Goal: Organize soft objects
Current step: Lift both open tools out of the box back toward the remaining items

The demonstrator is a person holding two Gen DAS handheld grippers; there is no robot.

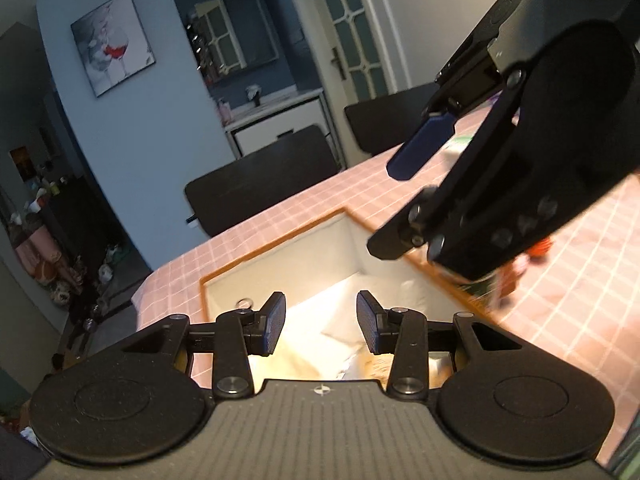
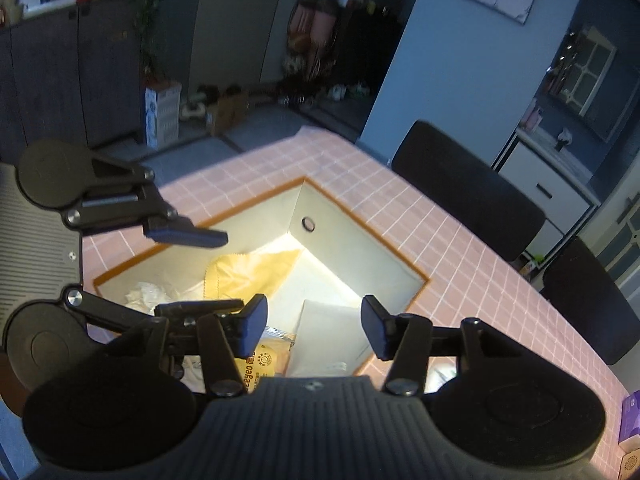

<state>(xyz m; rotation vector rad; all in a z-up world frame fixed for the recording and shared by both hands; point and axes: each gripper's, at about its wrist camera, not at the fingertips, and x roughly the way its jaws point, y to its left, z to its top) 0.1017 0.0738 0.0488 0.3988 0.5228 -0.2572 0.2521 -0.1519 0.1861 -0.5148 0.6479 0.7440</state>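
A white fabric storage box with a brown rim sits on the pink checked tablecloth; it also shows in the left wrist view. Inside lie a yellow cloth, a crumpled white cloth, a flat white packet and a yellow printed packet. My left gripper is open and empty above the box; it shows in the right wrist view with one finger over the box. My right gripper is open and empty above the box; its body shows in the left wrist view.
Two black chairs stand at the table's far side. A purple box lies at the right table edge. Blurred colourful items lie on the table beside the box. A white cabinet and a door are behind.
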